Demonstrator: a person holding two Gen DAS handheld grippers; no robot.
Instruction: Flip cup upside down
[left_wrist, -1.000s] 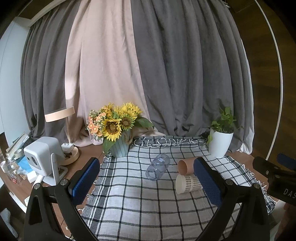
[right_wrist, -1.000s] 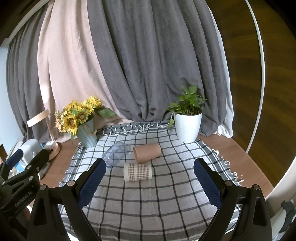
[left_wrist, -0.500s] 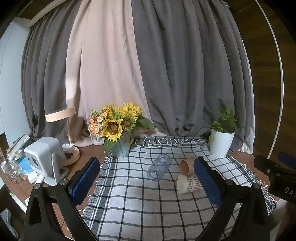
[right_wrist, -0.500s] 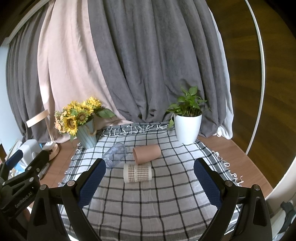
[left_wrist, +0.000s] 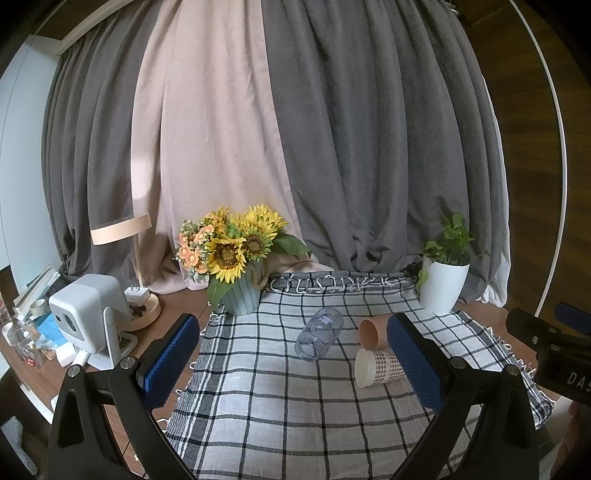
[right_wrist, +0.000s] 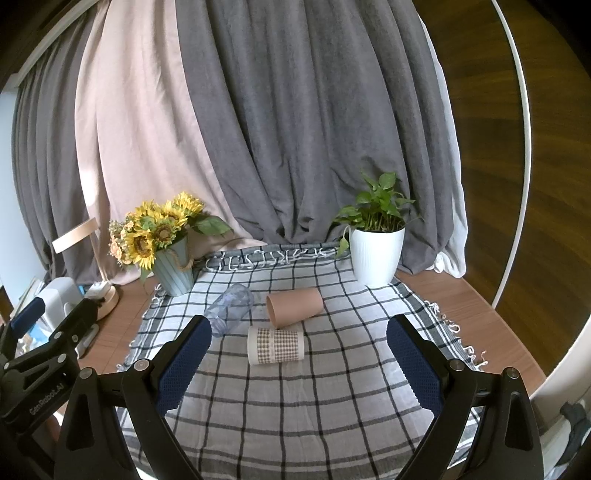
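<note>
Barely anything is changing since a second ago: both grippers are holding almost steady above the near edge of the checked cloth (right_wrist: 295, 398), the scene sliding only a touch lower in the left wrist view, and all three cups are lying exactly where they were.

Left gripper (left_wrist: 291, 354) is hovering with its jaws spread wide, blue pads (left_wrist: 170, 358) gripping nothing. Right gripper (right_wrist: 297, 360) is doing the same, jaws fully apart and empty, and the left tool is showing at its 9 o'clock.

On the cloth, three cups are lying on their sides. From the right wrist view, the checked paper cup (right_wrist: 275, 346) is sitting nearest, dead ahead between the pads. Just beyond it at 12 o'clock, the plain brown paper cup (right_wrist: 294, 306) is resting with its mouth facing left; whether the two are touching is hard to call. At 10 o'clock from the checked cup, the clear plastic cup (right_wrist: 232, 308) is lying slantwise, close beside the brown one.

From the left wrist view, the checked cup (left_wrist: 376, 367) is peeking out beside the right pad, with the clear one (left_wrist: 319, 338) closer to centre.

At the back of the surface, a sunflower vase (right_wrist: 162, 243) is standing at 10 o'clock and a white potted plant (right_wrist: 376, 254) at 2 o'clock, grey and beige curtains (right_wrist: 258, 129) hanging behind. A white projector (left_wrist: 86, 317) and a lamp (left_wrist: 123, 229) are sitting off the cloth to the left.
</note>
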